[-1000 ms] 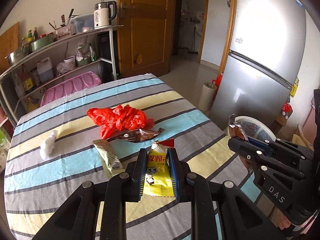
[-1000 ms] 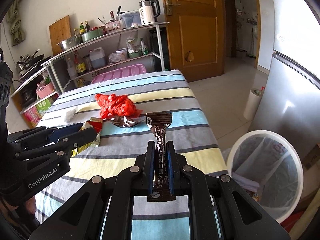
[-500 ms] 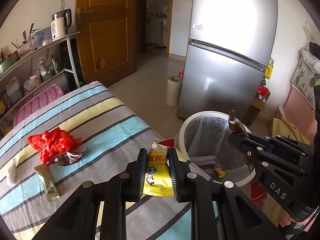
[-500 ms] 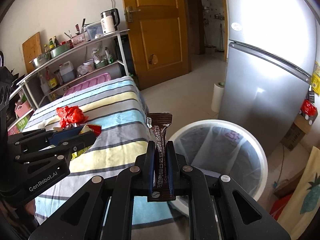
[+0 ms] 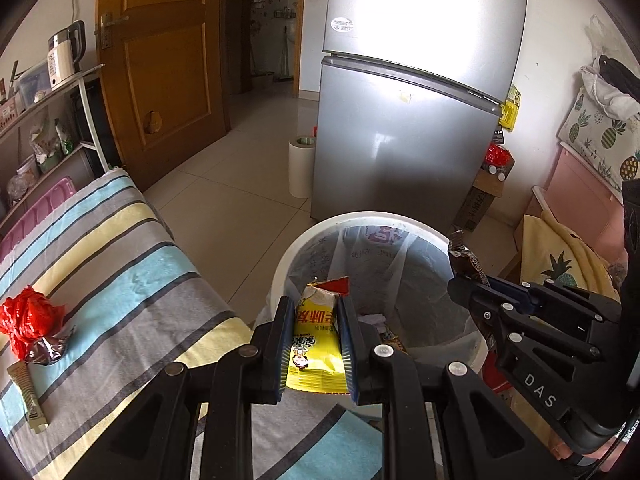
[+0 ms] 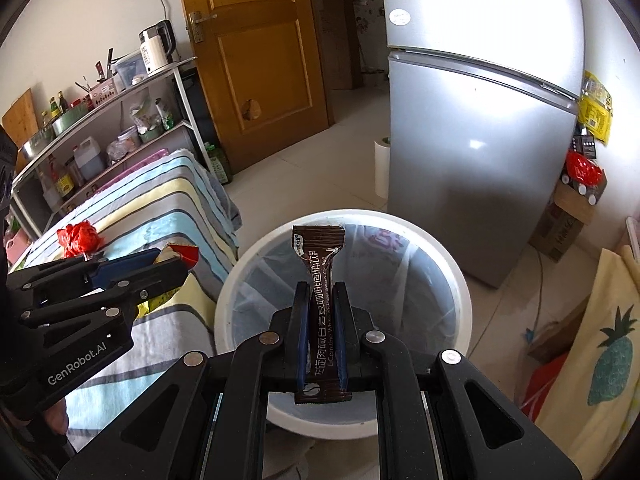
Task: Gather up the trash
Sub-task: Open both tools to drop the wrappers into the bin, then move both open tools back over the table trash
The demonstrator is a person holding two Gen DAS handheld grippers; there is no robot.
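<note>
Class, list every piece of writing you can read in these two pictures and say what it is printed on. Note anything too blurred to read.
"DAS": on the right hand-held gripper.
"GenRobot.AI": on the left hand-held gripper.
"L-Carnitine White Kidney Bean Coffee", partly legible, beside Chinese characters: on the brown coffee sachet.
Chinese characters, not clear enough to quote: on the yellow snack packet.
Fridge sticker and bin liner print: too blurred.

Left gripper (image 5: 313,316): black, blue pads
Right gripper (image 6: 321,300): black, blue pads
Snack packet (image 5: 316,344): bright yellow, red top corner
Coffee sachet (image 6: 322,280): dark brown, white lettering
Bin (image 6: 456,276): white rim, clear liner
Tablecloth (image 5: 132,280): stripes of pale blue, yellow, grey
Crumpled bag (image 5: 30,316): vivid red
Fridge (image 6: 480,128): silver
Door (image 6: 256,52): orange-brown wood
Pineapple cloth (image 6: 612,344): yellow, teal pineapple print
</note>
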